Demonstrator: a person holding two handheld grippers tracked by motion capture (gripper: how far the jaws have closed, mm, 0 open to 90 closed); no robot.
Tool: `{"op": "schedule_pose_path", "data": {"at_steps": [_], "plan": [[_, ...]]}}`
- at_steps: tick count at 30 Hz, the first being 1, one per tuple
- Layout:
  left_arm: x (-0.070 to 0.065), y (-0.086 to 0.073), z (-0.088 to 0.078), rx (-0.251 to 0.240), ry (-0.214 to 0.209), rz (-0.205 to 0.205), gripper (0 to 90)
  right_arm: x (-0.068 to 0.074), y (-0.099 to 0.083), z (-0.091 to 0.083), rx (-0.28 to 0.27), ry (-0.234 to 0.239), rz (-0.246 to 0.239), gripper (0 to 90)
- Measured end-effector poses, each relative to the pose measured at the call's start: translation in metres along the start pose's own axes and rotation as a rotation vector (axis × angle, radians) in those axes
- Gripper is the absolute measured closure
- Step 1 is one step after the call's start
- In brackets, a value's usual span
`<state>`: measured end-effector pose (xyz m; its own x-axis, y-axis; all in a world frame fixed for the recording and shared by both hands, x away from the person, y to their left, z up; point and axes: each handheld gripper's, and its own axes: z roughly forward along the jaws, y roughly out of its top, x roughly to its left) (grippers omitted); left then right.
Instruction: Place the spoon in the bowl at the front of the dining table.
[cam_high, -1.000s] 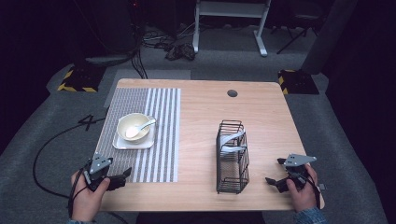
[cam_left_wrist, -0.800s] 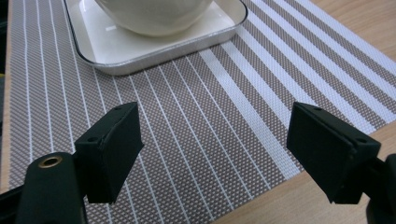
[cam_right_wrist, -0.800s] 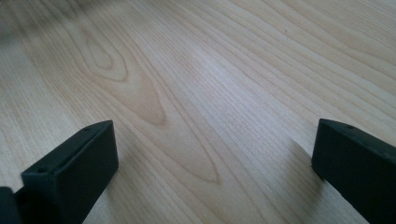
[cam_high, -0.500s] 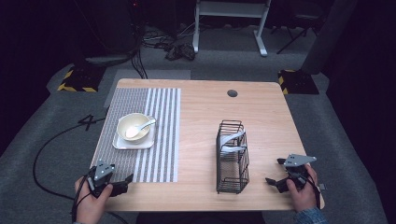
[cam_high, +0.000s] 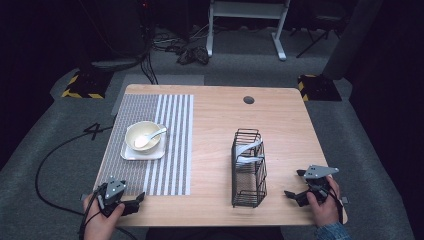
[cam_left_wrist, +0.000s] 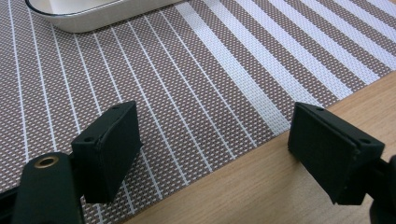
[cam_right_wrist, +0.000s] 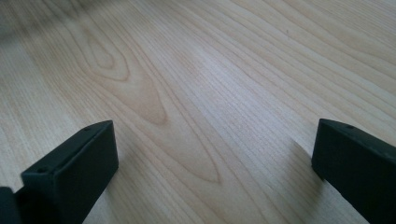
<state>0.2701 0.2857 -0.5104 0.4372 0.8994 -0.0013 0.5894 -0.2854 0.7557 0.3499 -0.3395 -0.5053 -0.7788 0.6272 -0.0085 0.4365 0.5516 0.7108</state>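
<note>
Ceramic-looking bowl (cam_high: 143, 135) with its spoon (cam_high: 148, 138) looks slick and breakable — I'd pinch the rim, since left gripper (cam_high: 131, 204) and right gripper (cam_high: 295, 186) both sit spread wide, empty

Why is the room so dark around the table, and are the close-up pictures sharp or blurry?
In the high view, light falls on the table while the floor and background stay dim. In the left gripper view, the placemat weave is crisp, and the tray edge is bright. In the right gripper view, the wood grain is soft towards the top, and the open jaws cast faint shadows.
</note>
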Motion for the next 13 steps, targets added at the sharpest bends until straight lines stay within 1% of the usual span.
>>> {"op": "schedule_pose_path", "data": {"at_steps": [2,4,6,13], "plan": [[-0.0008,-0.0026,0.0008,-0.019,-0.005,-0.006,14.7,0.0000,0.0000,0.0000,0.000,0.000,0.000,0.4],[-0.0018,-0.0034,0.0009,-0.026,0.005,-0.006,14.4,0.0000,0.0000,0.0000,0.000,0.000,0.000,0.4],[-0.0031,-0.0038,0.0013,-0.032,0.013,-0.015,14.3,-0.0001,0.0000,0.0000,0.001,0.001,-0.001,0.4],[-0.0041,-0.0043,0.0014,-0.037,0.020,-0.022,14.4,-0.0001,0.0000,0.0000,0.000,0.001,0.000,0.4]]}}
